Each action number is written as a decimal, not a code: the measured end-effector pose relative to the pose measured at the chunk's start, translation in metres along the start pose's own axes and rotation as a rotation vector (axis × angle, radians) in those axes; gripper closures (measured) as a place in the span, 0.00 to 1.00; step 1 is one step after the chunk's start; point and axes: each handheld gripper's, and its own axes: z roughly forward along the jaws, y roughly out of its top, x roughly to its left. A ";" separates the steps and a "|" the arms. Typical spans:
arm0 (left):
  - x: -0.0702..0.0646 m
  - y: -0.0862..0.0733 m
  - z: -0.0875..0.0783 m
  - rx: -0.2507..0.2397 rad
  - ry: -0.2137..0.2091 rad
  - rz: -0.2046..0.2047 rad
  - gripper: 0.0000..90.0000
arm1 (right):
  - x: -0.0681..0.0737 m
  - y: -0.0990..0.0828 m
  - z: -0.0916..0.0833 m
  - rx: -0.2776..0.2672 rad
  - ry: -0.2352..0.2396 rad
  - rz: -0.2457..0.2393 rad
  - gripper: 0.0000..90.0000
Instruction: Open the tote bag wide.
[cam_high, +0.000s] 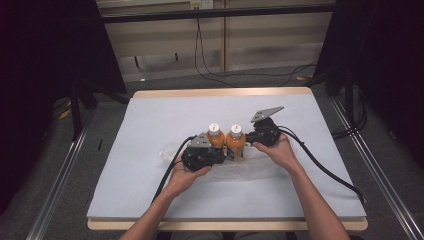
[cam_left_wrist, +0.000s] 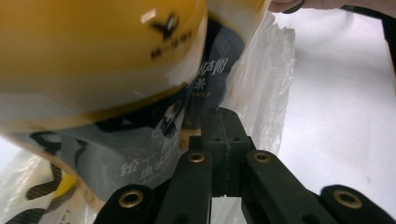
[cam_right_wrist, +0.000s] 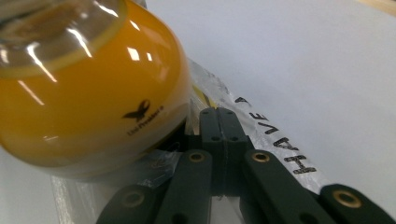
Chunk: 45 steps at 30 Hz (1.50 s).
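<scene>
Bottles: two orange bottles (cam_high: 226, 139) stand side by side in a clear plastic bag (cam_high: 250, 167) near the middle of the tabletop (cam_high: 150, 125). The left gripper (cam_left_wrist: 219, 128) and the right gripper (cam_right_wrist: 218, 123) each have jaws pressed together, pinching the bag's film beside a bottle.

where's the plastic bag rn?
High view: the clear plastic bag lies mid-table on the grey mat, around the base of the two orange bottles, between the left tongs and right tongs.
</scene>
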 end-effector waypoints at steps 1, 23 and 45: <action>0.000 -0.001 0.001 0.001 -0.002 -0.001 1.00 | 0.000 -0.001 0.002 0.005 0.001 0.004 1.00; -0.014 -0.020 0.017 0.142 -0.012 0.064 1.00 | -0.007 -0.025 0.036 0.156 -0.013 0.039 1.00; -0.029 -0.023 0.016 0.160 -0.087 0.096 1.00 | -0.014 -0.016 0.045 0.158 -0.091 0.027 1.00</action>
